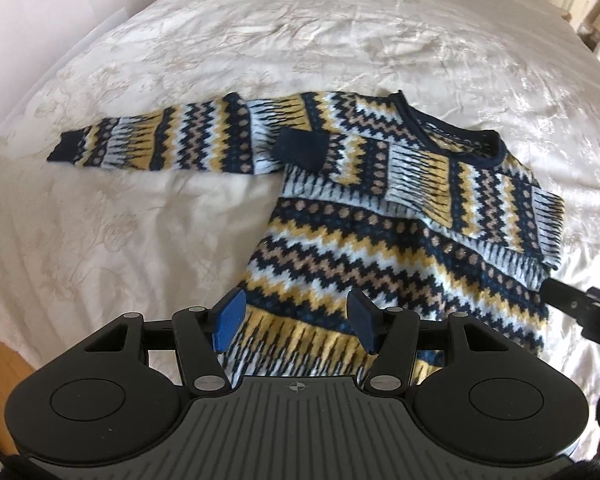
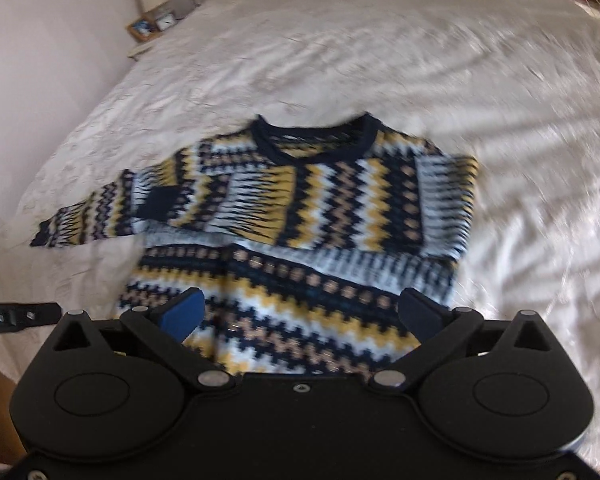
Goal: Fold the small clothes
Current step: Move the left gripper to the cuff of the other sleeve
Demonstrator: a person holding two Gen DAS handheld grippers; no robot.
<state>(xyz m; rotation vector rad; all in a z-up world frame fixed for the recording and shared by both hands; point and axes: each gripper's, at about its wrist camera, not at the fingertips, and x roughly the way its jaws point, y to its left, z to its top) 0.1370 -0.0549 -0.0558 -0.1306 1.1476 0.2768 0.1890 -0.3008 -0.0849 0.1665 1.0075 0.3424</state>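
A small knitted sweater (image 1: pixel 380 216) in navy, yellow, white and tan zigzags lies flat on a white bedspread (image 1: pixel 260 40), neck away from me. One sleeve (image 1: pixel 152 144) stretches out to the left. The other sleeve is folded across the chest, its navy cuff (image 1: pixel 300 148) resting near the left armpit. My left gripper (image 1: pixel 296 320) hovers over the hem, jaws apart with nothing between them. My right gripper (image 2: pixel 304 316) stands wide open above the lower body of the sweater (image 2: pixel 300 220), empty. The cuff (image 2: pixel 158 200) also shows in the right wrist view, which is blurred.
The bedspread (image 2: pixel 460 60) spreads wide beyond and to both sides of the sweater. A bedside table with a lamp and picture frames (image 2: pixel 152 20) stands at the far left. Wooden floor (image 1: pixel 0 360) shows at the bed's near left edge.
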